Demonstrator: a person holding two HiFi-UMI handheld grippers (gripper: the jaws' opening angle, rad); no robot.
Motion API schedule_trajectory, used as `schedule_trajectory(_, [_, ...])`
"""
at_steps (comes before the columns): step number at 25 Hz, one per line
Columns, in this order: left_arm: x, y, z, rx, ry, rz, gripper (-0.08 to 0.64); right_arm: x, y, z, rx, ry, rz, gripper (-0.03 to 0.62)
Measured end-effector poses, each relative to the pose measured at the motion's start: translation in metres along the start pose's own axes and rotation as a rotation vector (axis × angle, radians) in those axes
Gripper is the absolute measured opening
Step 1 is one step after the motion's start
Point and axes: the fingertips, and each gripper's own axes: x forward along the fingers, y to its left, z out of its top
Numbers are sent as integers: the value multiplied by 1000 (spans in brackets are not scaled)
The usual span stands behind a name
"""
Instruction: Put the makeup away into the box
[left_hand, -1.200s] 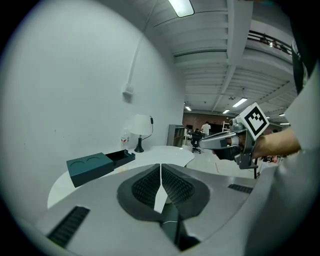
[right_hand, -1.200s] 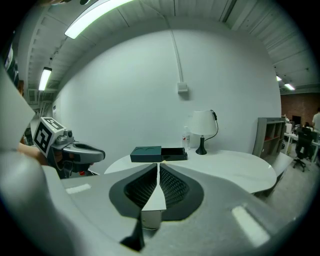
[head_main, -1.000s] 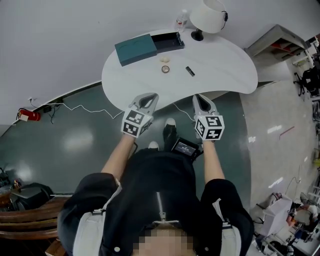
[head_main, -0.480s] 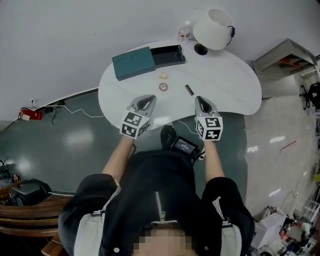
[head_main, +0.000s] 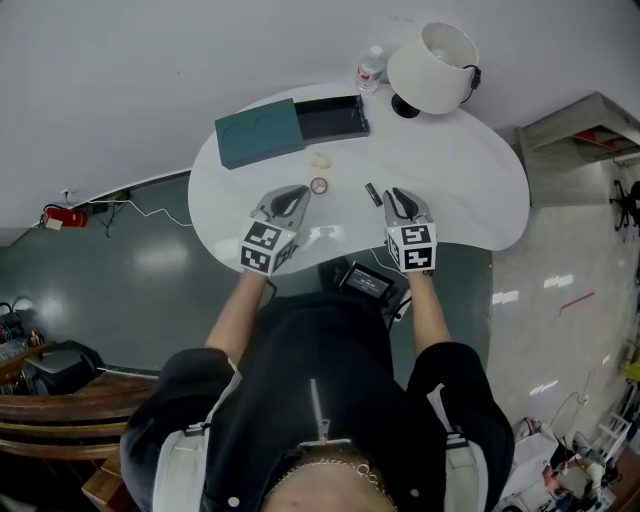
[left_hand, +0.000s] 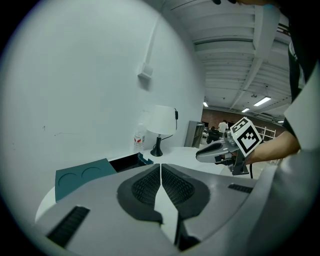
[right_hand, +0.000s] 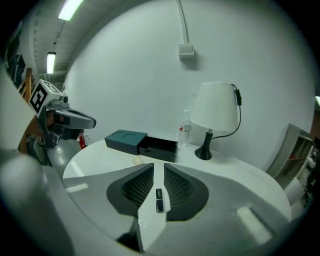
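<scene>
Left gripper (head_main: 283, 203) — ribbed dark pads pressed together, nothing held. Matte teal lid (head_main: 259, 132) with two embossed circles, abutting open black box (head_main: 333, 117) at far edge of glossy white rounded table (head_main: 470, 180). Cream puff (head_main: 320, 160), ring-shaped compact (head_main: 319, 185) and slim black lipstick tube (head_main: 373, 194) loose on tabletop, outside box. Right gripper (head_main: 400, 203) — jaws narrowly apart and opening. Tube framed in gap in right gripper view only, pads not pressing it.

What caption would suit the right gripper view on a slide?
Right hand-held gripper, jaws opening, frames an ungripped black makeup stick on the white table; open box and lamp behind.
</scene>
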Motion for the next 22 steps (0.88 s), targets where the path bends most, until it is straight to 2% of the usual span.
schedule_trajectory(4, [8,9,-2,-24,18,26,14,25,-5,-16,-38,79,34,77])
schedule_trajectory(12, [9,26,-11,-62,53,76,14,63,5,-69,-97,262,128,87])
schedule_trajectory(22, [10,45,-22,-109,86,140,14,104,7,-111,-158,440,201,91])
